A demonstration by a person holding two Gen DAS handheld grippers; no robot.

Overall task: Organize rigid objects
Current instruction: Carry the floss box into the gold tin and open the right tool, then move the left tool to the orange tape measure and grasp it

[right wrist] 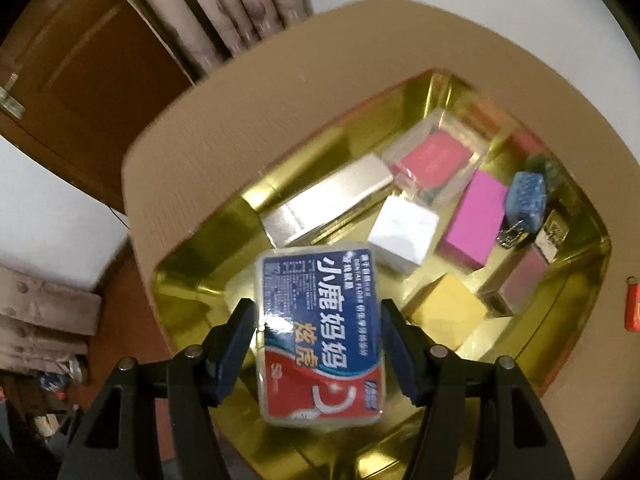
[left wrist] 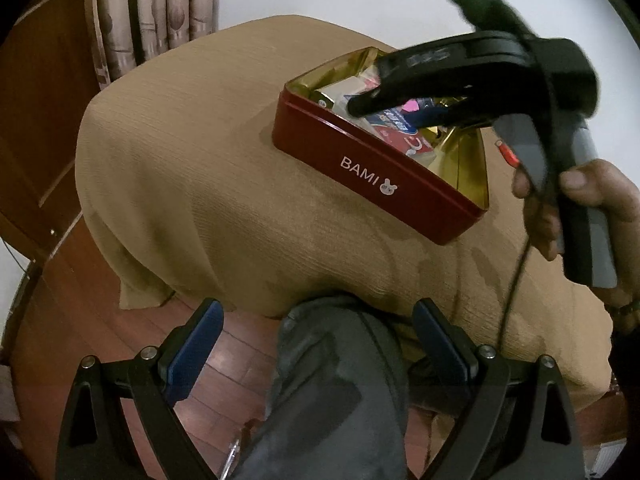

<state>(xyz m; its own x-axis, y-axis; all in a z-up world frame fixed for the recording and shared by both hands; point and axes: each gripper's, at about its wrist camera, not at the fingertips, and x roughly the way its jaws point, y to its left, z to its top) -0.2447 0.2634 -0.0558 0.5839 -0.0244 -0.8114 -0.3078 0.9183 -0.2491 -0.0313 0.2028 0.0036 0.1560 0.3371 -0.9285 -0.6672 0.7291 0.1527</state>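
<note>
The right gripper (right wrist: 318,344) is pinching the blue-and-red plastic floss box (right wrist: 322,336) above the gold-lined red tin (right wrist: 576,344). Lower it into the bare gold corner beside the yellow block (right wrist: 446,308). The left gripper (left wrist: 318,336), jaws spread and empty, is idling clear of the tin.

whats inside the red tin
Small boxes lie in the tin: silver, white, pink, yellow. The held floss box covers the near floor.

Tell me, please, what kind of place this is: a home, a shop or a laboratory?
Most likely a room in a home. A cloth-covered table stands on a wooden floor, with patterned curtains and a wooden door behind it. A red tin holds small household boxes.
</note>
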